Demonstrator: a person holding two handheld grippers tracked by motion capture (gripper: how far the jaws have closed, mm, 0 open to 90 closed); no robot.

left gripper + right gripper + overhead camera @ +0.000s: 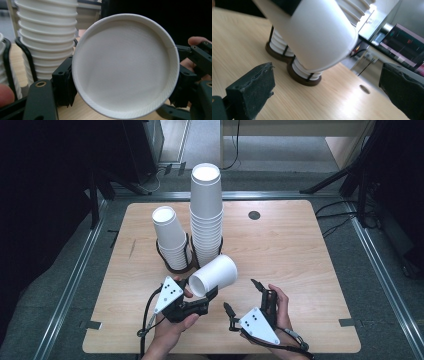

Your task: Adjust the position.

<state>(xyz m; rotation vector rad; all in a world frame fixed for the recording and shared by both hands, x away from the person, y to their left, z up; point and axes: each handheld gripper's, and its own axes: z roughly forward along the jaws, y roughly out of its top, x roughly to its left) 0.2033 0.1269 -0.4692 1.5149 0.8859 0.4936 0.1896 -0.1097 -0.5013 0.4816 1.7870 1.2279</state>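
Note:
A single white paper cup (pixel 214 275) lies on its side above the table's front middle, and my left gripper (pixel 201 294) is shut on it near the rim. In the left gripper view the cup's open mouth (pixel 125 65) faces the camera, with a black jaw pressed on each side. My right gripper (pixel 241 295) stands open just right of the cup, low over the table, with nothing between its fingers. Seen from the right gripper view, the cup's base end (pixel 312 32) hangs above and ahead of the wide-apart jaws.
Two stacks of white cups stand in dark wire holders with brown bases: a tall stack (pixel 206 215) and a shorter one (pixel 170 237) to its left. A small round hole (pixel 254 215) sits in the wooden table (pixel 300 265) at the back right.

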